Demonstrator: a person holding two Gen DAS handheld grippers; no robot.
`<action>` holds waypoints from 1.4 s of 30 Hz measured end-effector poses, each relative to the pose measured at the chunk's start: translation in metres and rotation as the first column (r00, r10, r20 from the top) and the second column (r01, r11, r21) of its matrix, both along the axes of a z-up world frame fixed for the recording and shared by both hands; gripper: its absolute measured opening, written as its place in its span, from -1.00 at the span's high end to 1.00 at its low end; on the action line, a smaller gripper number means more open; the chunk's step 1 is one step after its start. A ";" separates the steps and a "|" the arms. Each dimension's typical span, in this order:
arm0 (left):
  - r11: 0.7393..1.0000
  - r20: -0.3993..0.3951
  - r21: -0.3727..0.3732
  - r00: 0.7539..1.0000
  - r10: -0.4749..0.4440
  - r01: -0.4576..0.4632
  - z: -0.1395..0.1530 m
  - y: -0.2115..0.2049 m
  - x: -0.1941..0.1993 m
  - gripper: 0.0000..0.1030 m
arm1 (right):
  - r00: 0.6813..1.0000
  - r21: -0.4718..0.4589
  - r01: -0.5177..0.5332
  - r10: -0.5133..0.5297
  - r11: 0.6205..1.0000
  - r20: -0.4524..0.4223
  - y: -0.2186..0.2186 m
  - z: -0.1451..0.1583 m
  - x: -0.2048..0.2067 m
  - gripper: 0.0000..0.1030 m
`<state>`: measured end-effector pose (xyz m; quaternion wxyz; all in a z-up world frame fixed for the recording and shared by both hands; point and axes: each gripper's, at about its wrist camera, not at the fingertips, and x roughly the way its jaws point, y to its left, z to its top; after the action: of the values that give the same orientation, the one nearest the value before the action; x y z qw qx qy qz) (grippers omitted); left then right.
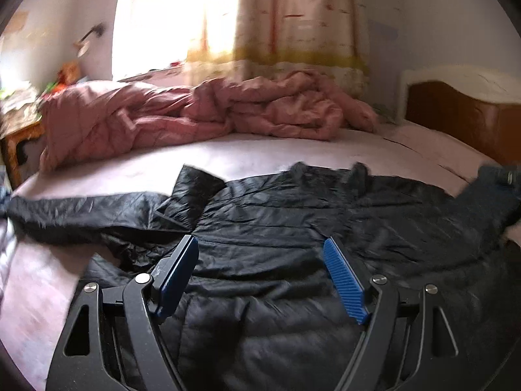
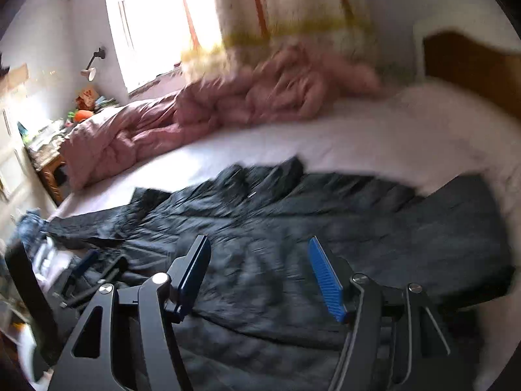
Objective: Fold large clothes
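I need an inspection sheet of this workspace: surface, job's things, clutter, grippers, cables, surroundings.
Surface: bed with pale pink sheet.
Job's things: black padded jacket spread flat, one sleeve stretched out to the side.
Clutter: crumpled pink quilt on the far side of the bed; blue garment at the bed's edge.
Grippers: left hand-held gripper open, above the jacket, holding nothing; right hand-held gripper open, also empty.
Cables: nothing seen.
Surroundings: bright window, patterned curtain, wooden headboard, cluttered side table, wall lamp.
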<state>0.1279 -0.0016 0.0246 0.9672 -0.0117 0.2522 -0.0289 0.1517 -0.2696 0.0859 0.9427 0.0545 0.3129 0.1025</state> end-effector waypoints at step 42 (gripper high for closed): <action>0.932 -0.407 0.332 0.868 0.284 -0.149 -0.047 0.034 0.157 0.08 | 0.943 0.134 0.145 -0.096 0.980 -0.319 -0.116 -0.052 0.048 0.48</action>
<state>0.2846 0.0324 -0.0223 0.8708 0.0951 0.4669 0.1216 0.2002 -0.3856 0.0340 0.8791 0.1620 0.4444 0.0589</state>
